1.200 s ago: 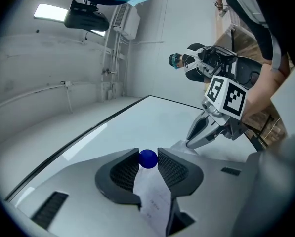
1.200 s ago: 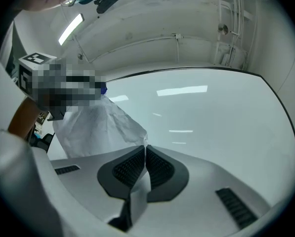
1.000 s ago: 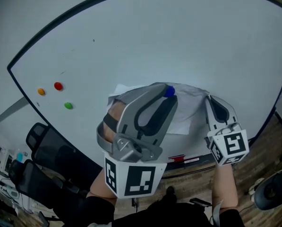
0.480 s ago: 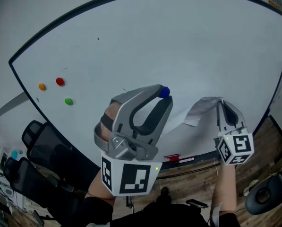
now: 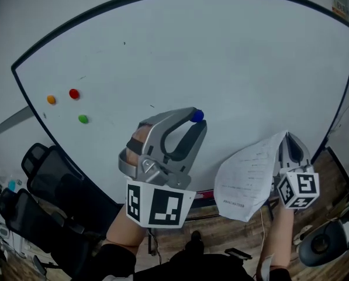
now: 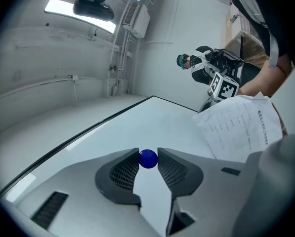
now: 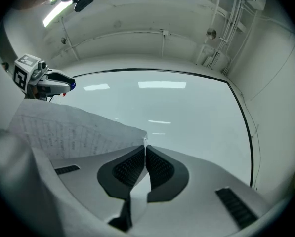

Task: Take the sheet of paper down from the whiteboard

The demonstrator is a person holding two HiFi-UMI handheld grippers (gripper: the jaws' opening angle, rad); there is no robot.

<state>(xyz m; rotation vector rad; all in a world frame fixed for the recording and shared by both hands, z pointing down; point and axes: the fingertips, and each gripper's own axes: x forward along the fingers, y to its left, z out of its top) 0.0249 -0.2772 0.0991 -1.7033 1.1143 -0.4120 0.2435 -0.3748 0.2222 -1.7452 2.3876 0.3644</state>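
1. White paper (image 5: 247, 180) hangs from R gripper (image 5: 287, 137), low right in head view, in front of whiteboard (image 5: 221, 51)'s bottom edge.
2. R gripper view: jaws are together, pinching the paper's top corner betw. the pads. The sheet spreads left & down from the tips, so nearly all of it lies to that gripper's left.
3. Sheet is curled, not flat. Lines of small print show on the side facing the head cam, too small to read.
4. L gripper (image 5: 193, 119) is mid-frame, left of the paper & apart from it, pointing at the board.
5. L gripper view: jaws are clamped on a small blue magnet (image 6: 148, 159), a ball held right at the pad tips. Can't tell if it touches the board.
6. That view also shows the paper off to the right, w/ R gripper's marker cube just above it.
7. Orange magnet (image 5: 51, 99), red magnet (image 5: 73, 93) & green magnet (image 5: 82, 119) sit on the board's left part, well apart from both grippers.
8. Black chair (image 5: 48, 177) stands below the board's left edge.
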